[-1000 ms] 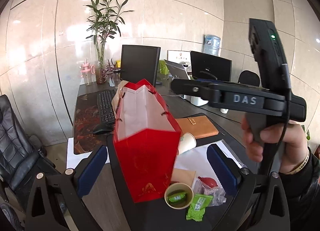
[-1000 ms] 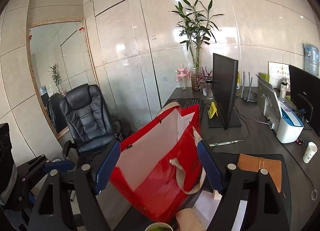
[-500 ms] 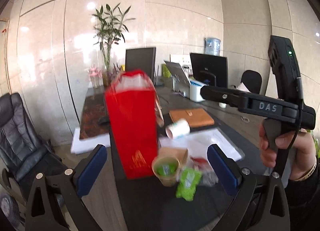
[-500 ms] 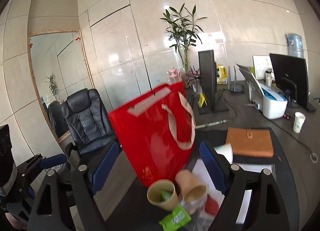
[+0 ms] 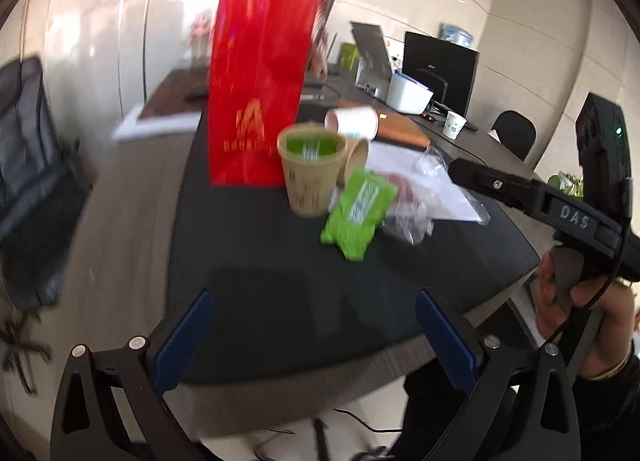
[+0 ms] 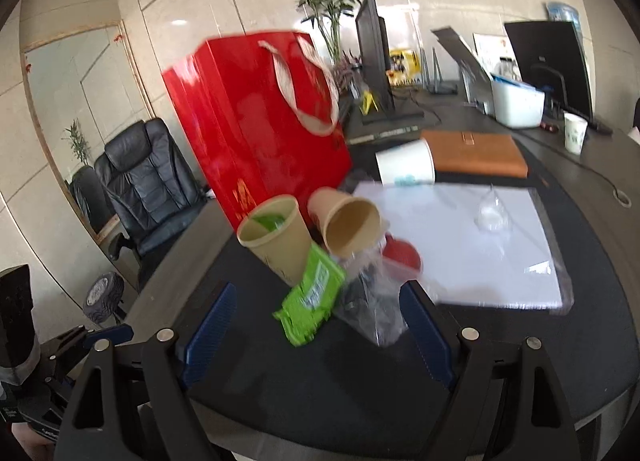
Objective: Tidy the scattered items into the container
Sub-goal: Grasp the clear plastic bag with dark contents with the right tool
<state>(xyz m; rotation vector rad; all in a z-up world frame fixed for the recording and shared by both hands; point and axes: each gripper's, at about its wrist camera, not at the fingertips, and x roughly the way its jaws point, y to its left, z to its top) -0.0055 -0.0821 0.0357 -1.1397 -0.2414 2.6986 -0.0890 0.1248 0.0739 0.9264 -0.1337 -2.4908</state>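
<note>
A tall red gift bag [image 5: 260,73] stands upright on the dark desk; it also shows in the right wrist view [image 6: 256,121]. In front of it stands a tan paper cup [image 5: 312,169] with a green packet inside, a second tan cup [image 6: 348,225] lying on its side, a white cup [image 6: 406,168] on its side, a green snack packet [image 5: 358,213] [image 6: 312,301] and crumpled clear plastic [image 6: 372,301] over something red [image 6: 402,255]. My left gripper [image 5: 316,337] is open and empty, short of the items. My right gripper [image 6: 316,329] is open around nothing, close to the green packet.
A white sheet [image 6: 472,245] and a brown leather notebook [image 6: 476,151] lie behind the items. Monitors [image 5: 438,73], a printer [image 6: 516,103] and a white cup [image 6: 575,135] stand further back. A black office chair [image 6: 148,181] sits left of the desk edge.
Both grippers have dropped down and tilted toward the desk, backing away from the red bag; the cups and green packet now sit centre frame. Both stay open.
</note>
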